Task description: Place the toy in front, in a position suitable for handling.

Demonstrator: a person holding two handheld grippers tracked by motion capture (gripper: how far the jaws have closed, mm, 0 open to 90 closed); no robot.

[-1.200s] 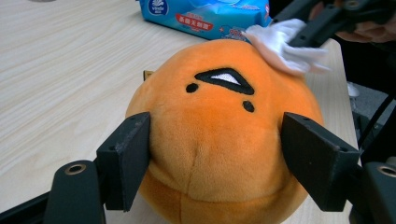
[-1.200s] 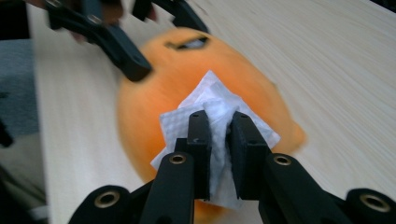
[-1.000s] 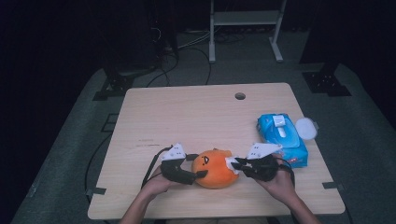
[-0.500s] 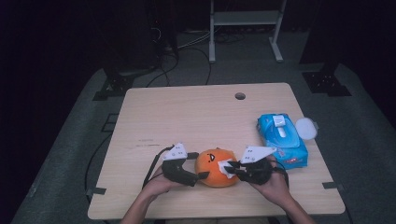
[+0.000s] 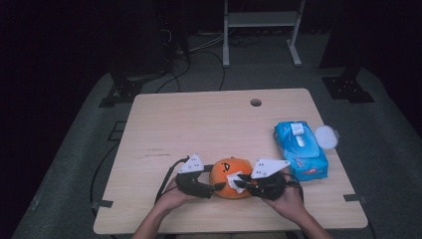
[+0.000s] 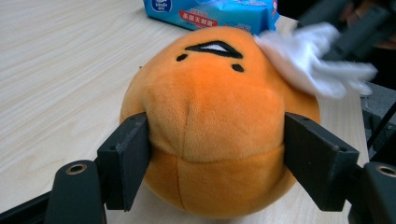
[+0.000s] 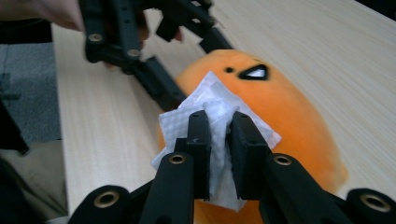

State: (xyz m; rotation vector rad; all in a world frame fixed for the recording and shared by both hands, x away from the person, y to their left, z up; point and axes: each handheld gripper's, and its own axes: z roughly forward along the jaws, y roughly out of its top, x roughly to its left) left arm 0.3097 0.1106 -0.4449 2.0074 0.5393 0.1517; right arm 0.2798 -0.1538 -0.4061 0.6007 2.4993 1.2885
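Two grippers meet at the orange plush toy near the worktop's front edge: the left gripper, jaws just closing, clamps its sides, while the right gripper pinches a white tissue, seemingly against its top

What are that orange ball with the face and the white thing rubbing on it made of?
The orange toy looks like soft plush: a short fuzzy nap, sewn seams and a stitched face. The white sheet looks like a thin tissue or wet wipe, crumpled, with a faint embossed grid.
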